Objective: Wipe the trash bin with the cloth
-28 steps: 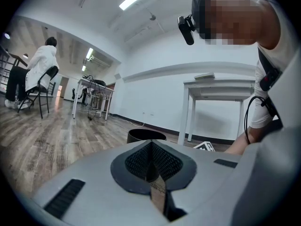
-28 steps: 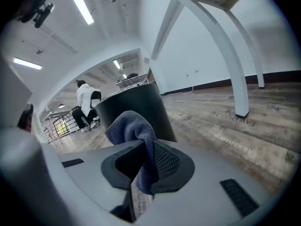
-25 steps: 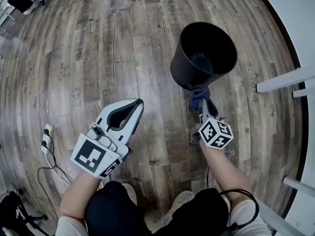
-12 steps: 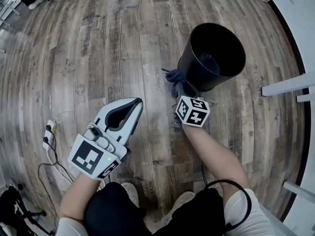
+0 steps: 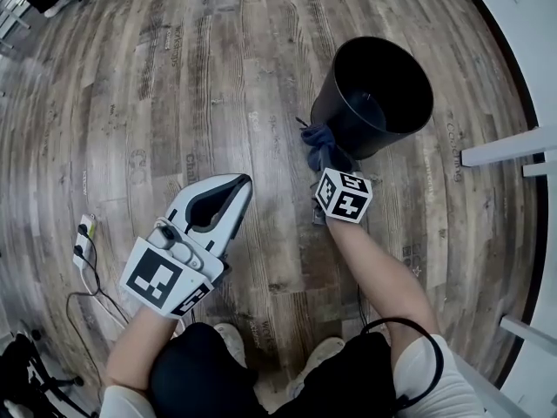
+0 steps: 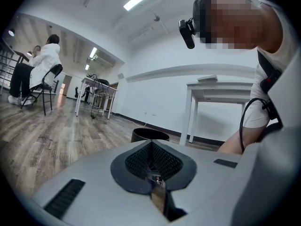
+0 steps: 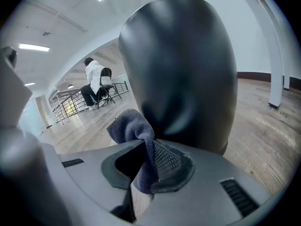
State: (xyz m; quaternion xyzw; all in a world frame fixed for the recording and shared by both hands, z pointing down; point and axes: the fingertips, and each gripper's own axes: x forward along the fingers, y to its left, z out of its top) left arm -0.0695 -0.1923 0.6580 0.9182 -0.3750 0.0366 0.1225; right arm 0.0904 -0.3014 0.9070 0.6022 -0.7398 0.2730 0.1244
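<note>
A black round trash bin (image 5: 374,94) stands on the wood floor, right of centre in the head view. It fills the right gripper view as a glossy dark wall (image 7: 183,69). My right gripper (image 5: 324,157) is shut on a dark blue cloth (image 5: 318,140), and the cloth (image 7: 136,135) touches the bin's lower left side. My left gripper (image 5: 237,190) hovers over the floor to the left, shut with nothing in it. Past its tips in the left gripper view, the bin's rim (image 6: 149,134) shows.
A white table leg (image 5: 509,146) and a white wall lie right of the bin. A power strip with cables (image 5: 83,238) rests on the floor at the lower left. In the gripper views, a seated person (image 6: 35,74) and tables stand far off.
My right gripper and the cloth moved from the bin's near side round to its left side, then slightly up along it. The left gripper has barely shifted.
</note>
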